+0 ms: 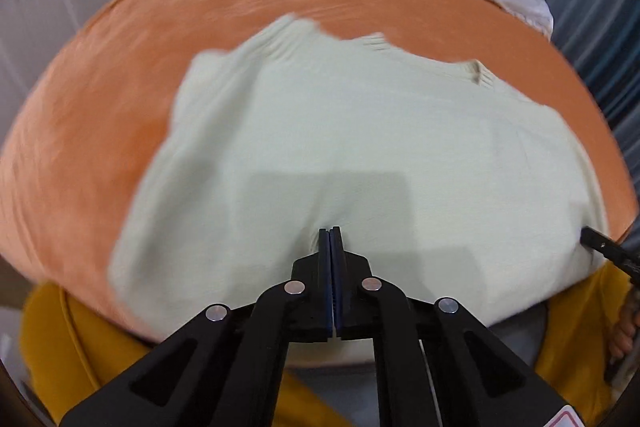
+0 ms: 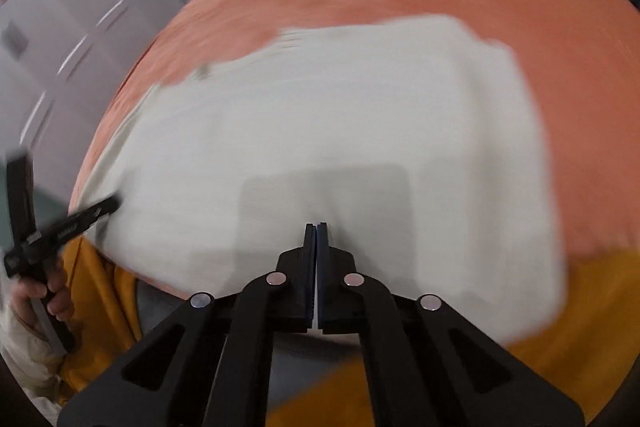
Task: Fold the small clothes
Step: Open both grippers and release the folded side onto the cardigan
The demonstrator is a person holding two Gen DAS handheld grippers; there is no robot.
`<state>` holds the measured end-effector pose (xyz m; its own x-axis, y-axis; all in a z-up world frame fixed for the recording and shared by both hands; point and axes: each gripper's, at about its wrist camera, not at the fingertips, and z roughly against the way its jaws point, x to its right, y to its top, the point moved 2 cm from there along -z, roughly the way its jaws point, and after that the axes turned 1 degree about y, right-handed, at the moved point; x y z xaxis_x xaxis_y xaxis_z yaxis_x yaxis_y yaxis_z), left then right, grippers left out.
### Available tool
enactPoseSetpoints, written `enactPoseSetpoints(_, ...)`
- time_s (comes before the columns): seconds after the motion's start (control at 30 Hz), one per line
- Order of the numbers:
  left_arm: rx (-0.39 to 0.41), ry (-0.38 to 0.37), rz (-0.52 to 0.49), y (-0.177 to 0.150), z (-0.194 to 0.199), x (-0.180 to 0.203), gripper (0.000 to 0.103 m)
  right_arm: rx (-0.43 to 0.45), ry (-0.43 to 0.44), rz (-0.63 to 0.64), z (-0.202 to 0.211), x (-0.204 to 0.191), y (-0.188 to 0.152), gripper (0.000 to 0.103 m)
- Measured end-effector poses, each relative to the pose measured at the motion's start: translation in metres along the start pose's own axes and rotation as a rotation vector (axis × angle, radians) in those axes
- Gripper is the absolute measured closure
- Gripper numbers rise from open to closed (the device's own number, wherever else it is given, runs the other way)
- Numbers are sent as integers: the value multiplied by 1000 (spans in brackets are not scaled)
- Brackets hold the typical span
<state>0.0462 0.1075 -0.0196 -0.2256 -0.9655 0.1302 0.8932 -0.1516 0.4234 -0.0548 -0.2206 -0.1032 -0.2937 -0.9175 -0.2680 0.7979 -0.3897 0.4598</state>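
Both claws, left [image 1: 330, 229] & right [image 2: 316, 225], pinched on pale sweater [image 1: 360, 155] hem; lift evenly, keep taut, fold toward collar.

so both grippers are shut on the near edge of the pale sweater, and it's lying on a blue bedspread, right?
Not blue. The bedspread is orange, as the left wrist view shows clearly. The rest stands: the left gripper and right gripper both have their jaws closed at the near edge of the pale sweater.
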Motion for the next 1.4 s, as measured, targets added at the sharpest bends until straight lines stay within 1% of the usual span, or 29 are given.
enactPoseSetpoints(0.03, -2, 30, 24, -3, 4, -11, 96, -3, -10, -33, 5, 14, -1, 103)
enactPoseSetpoints(0.07, -2, -8, 59, -5, 7, -22, 96, -9, 25, -84, 10, 29, -4, 103)
enactPoseSetpoints(0.1, -2, -44, 106, -7, 10, -33, 96, -13, 27, -118, 13, 38, -6, 103)
enactPoseSetpoints(0.13, -2, -49, 129, -7, 13, -39, 96, -15, -31, -115, 16, 41, -6, 103)
enactPoseSetpoints(0.17, 1, -46, 136, -6, 17, -41, 96, -12, -28, -112, 18, 42, -5, 103)
enactPoseSetpoints(0.2, 23, -21, 142, -2, 24, -41, 97, -1, -27, -122, 23, 41, -4, 103)
enactPoseSetpoints(0.27, 83, 5, 123, 11, 40, -34, 97, 55, -46, -107, 38, 44, 10, 99)
enactPoseSetpoints(0.3, 120, -3, 111, 26, 47, -31, 96, 90, -65, -86, 44, 46, 20, 87)
enactPoseSetpoints(0.33, 150, -4, 108, 43, 52, -30, 87, 126, -90, -71, 45, 42, 33, 65)
enactPoseSetpoints(0.37, 167, -2, 111, 55, 54, -26, 79, 171, -99, -65, 46, 39, 49, 55)
enactPoseSetpoints(0.4, 186, -5, 120, 69, 52, -25, 62, 203, -82, -62, 47, 38, 62, 48)
enactPoseSetpoints(0.43, 203, -8, 132, 80, 49, -24, 47, 218, -68, -62, 43, 37, 73, 48)
enactPoseSetpoints(0.47, 214, -8, 144, 93, 40, -23, 46, 219, -72, -79, 34, 43, 89, 47)
enactPoseSetpoints(0.53, 174, -28, 156, 114, 12, -23, 46, 198, -75, -128, 8, 47, 113, 45)
enactPoseSetpoints(0.63, 96, -58, 175, 127, -26, -25, 46, 133, -84, -159, -28, 55, 128, 45)
enactPoseSetpoints(0.7, 47, -66, 205, 131, -47, -29, 46, 88, -63, -149, -51, 52, 130, 45)
enactPoseSetpoints(0.77, 18, -78, 233, 130, -61, -33, 62, 55, -61, -123, -63, 46, 129, 69)
enactPoseSetpoints(0.8, 27, -78, 216, 131, -61, -31, 95, 52, -45, -112, -62, 43, 129, 93)
enactPoseSetpoints(0.83, 39, -90, 201, 131, -56, -28, 98, 76, -19, -113, -51, 44, 129, 93)
enactPoseSetpoints(0.9, 105, -109, 197, 134, -35, -26, 98, 216, 66, -103, -11, 35, 133, 94)
enactPoseSetpoints(0.97, 158, -116, 194, 137, -14, -25, 98, 319, 111, -106, 25, 32, 134, 94)
enactPoseSetpoints(1.03, 193, -83, 182, 136, -6, -27, 98, 356, 81, -112, 33, 41, 132, 94)
enactPoseSetpoints(1.1, 153, -47, 179, 133, -27, -33, 97, 251, 22, -136, -3, 63, 127, 94)
enactPoseSetpoints(1.17, 52, -26, 200, 125, -67, -41, 96, 83, -31, -153, -58, 82, 116, 94)
enactPoseSetpoints(1.2, 66, -14, 192, 122, -76, -41, 95, 100, -31, -122, -64, 80, 112, 94)
enactPoseSetpoints(1.27, 75, 8, 189, 125, -70, -39, 95, 101, -66, -99, -54, 69, 119, 93)
enactPoseSetpoints(1.33, 75, 25, 196, 130, -59, -35, 93, 111, -114, -77, -38, 55, 125, 88)
enactPoseSetpoints(1.37, 89, 33, 197, 129, -52, -34, 92, 135, -149, -73, -28, 51, 126, 87)
enactPoseSetpoints(1.4, 116, 46, 195, 130, -38, -31, 92, 185, -188, -78, -10, 46, 126, 87)
